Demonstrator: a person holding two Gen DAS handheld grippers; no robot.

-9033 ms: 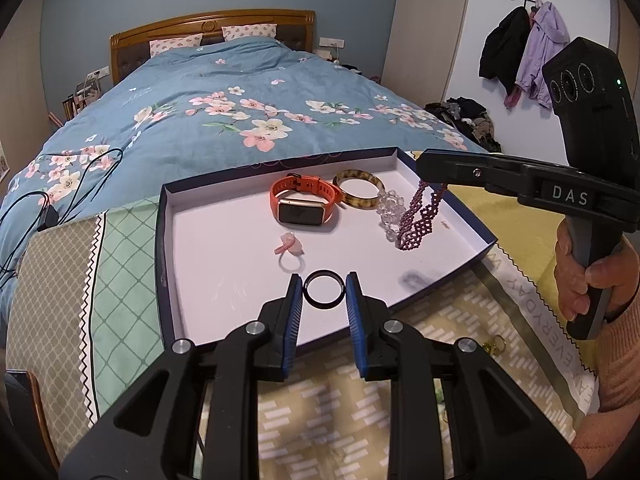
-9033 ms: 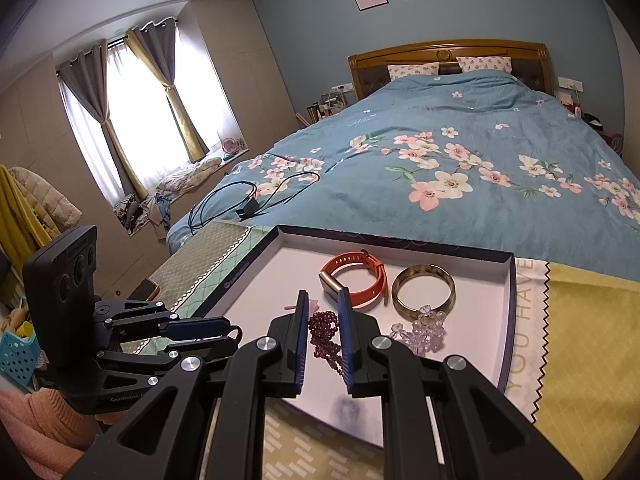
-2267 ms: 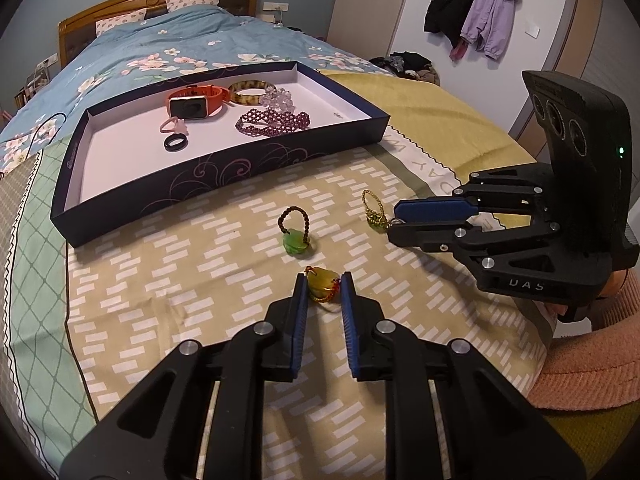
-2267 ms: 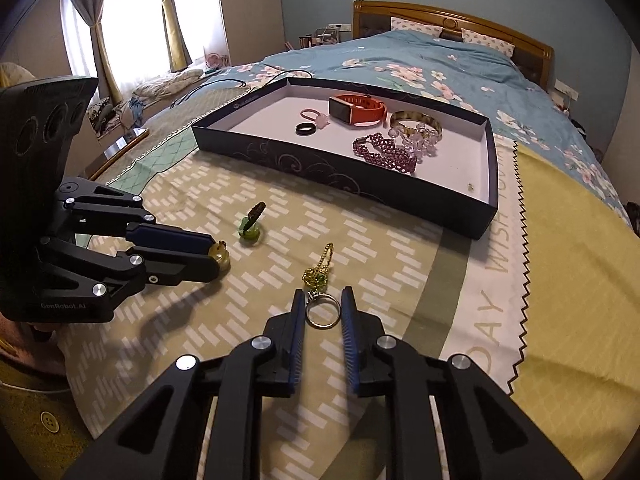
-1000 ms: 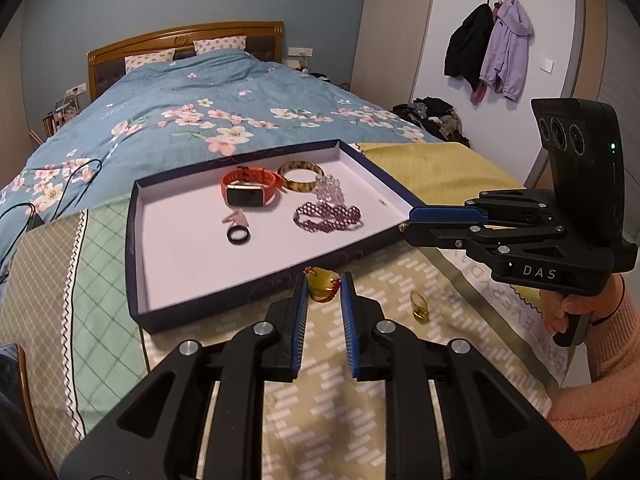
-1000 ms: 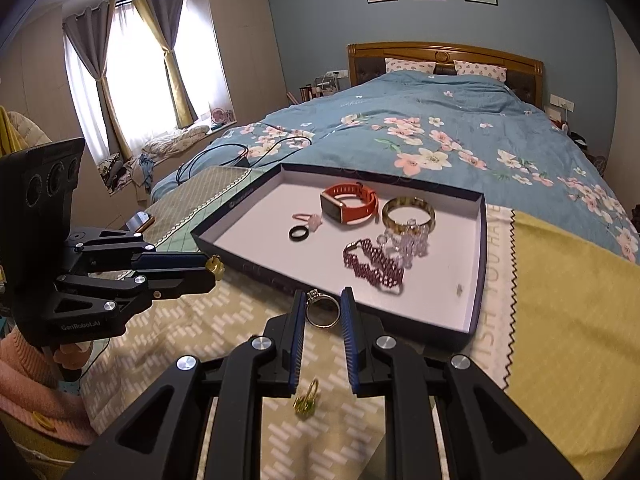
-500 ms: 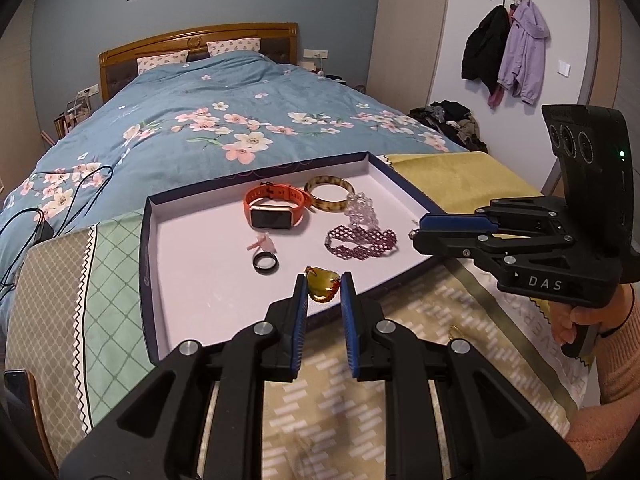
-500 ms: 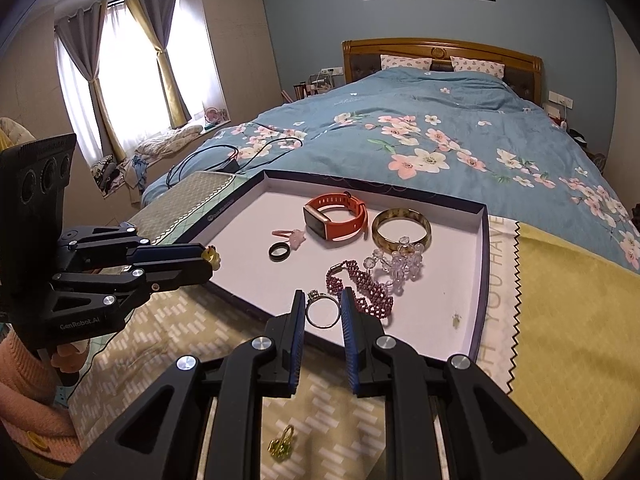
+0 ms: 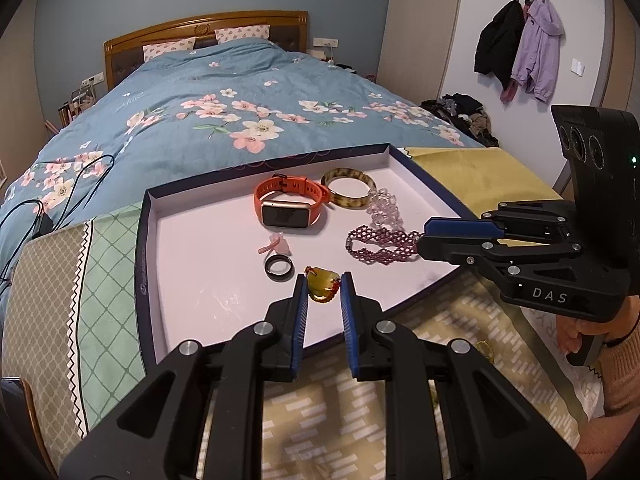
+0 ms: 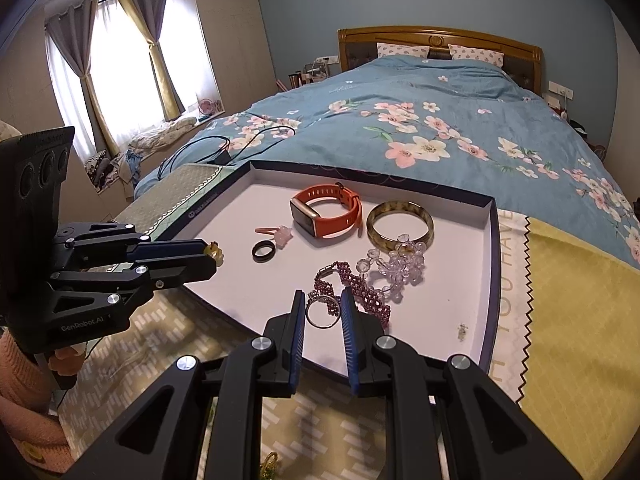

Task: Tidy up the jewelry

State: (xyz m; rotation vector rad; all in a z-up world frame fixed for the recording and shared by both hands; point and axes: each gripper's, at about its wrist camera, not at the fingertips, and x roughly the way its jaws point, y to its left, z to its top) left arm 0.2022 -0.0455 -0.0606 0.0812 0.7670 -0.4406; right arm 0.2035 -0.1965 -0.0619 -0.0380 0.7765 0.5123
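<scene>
The left gripper [image 9: 324, 290] was clamped on a yellow-green stone pendant [image 9: 322, 282]; the right gripper [image 10: 323, 312] on a thin silver ring [image 10: 320, 313]. Both were held over the white-lined, navy-walled tray [image 9: 192, 272], which should receive the pendant low, at 5 o'clock of the black ring [image 9: 279, 267]

Tray [image 9: 192, 240]: matt white card inside, dark smooth rim; watch [image 9: 288, 204] has matt orange rubbery strap w/ glossy glass face. Amber pendant [image 9: 323, 286] glossy, translucent; silver ring [image 10: 322, 312] shiny metal; clear beads [image 10: 400, 264] look like glass. Both tools matt black plastic w/ ribbed blue pads [image 9: 301, 320], bare metal screws; bed quilt [image 9: 240, 120] soft cloth, headboard [image 9: 200, 28] polished wood.
</scene>
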